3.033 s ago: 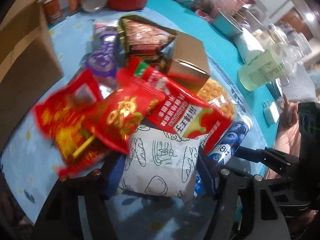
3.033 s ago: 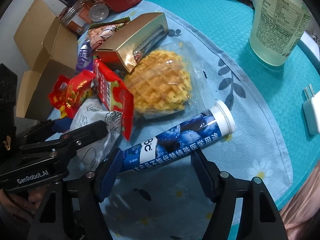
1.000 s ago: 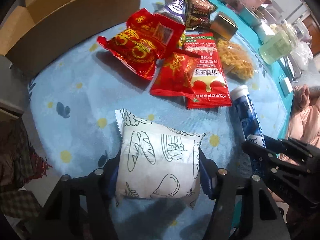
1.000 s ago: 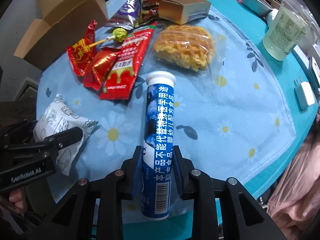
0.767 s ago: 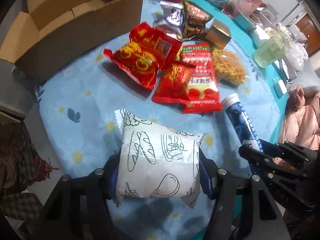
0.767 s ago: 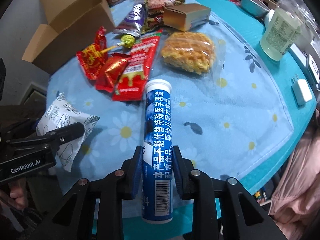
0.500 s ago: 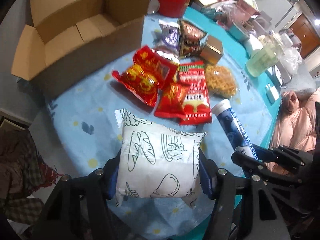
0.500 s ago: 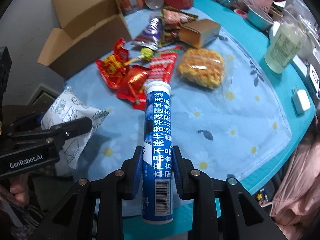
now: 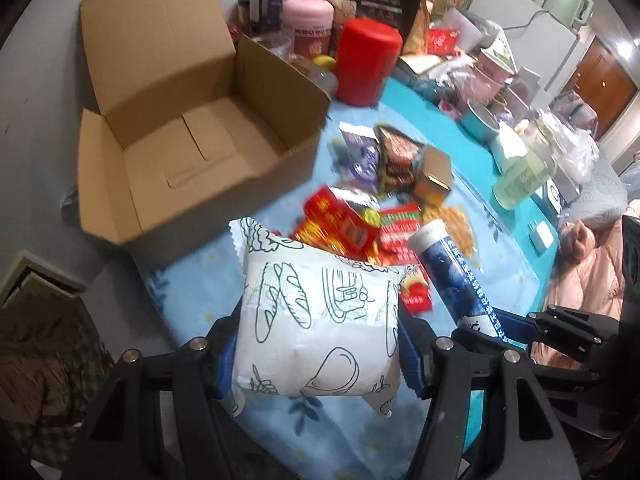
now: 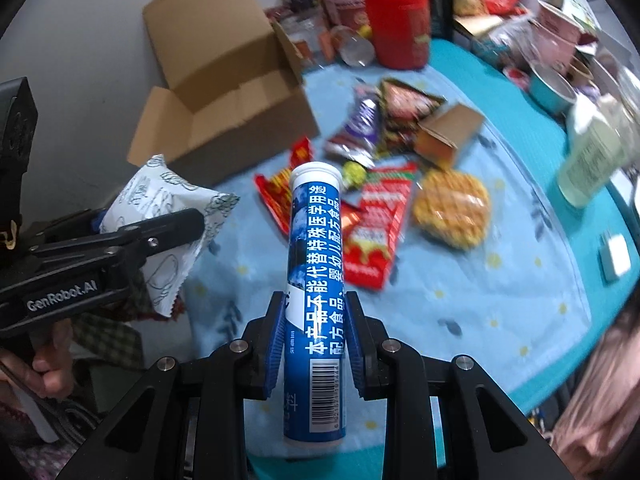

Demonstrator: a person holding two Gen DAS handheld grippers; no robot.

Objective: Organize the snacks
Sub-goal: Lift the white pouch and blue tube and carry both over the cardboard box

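My left gripper [image 9: 316, 360] is shut on a white snack packet with line drawings [image 9: 316, 320] and holds it in the air above the table's near edge. My right gripper [image 10: 316, 344] is shut on a blue tube with a white cap [image 10: 314, 264], also lifted; the tube shows in the left wrist view [image 9: 452, 276]. The packet shows in the right wrist view [image 10: 168, 216]. An open, empty cardboard box [image 9: 192, 140] stands at the back left. Red snack packets [image 9: 344, 228], a waffle in clear wrap [image 10: 452, 208] and a small brown box [image 10: 448, 132] lie on the blue cloth.
A red canister [image 9: 366, 60] and a pink jar [image 9: 308, 24] stand behind the box among cluttered jars and bags. A pale green bottle [image 10: 592, 160] and a white plug [image 10: 614, 256] sit at the right. The table edge drops off close below both grippers.
Both grippers have lifted and pulled back from the table with their loads. The cardboard box's open inside has come into view on the left.
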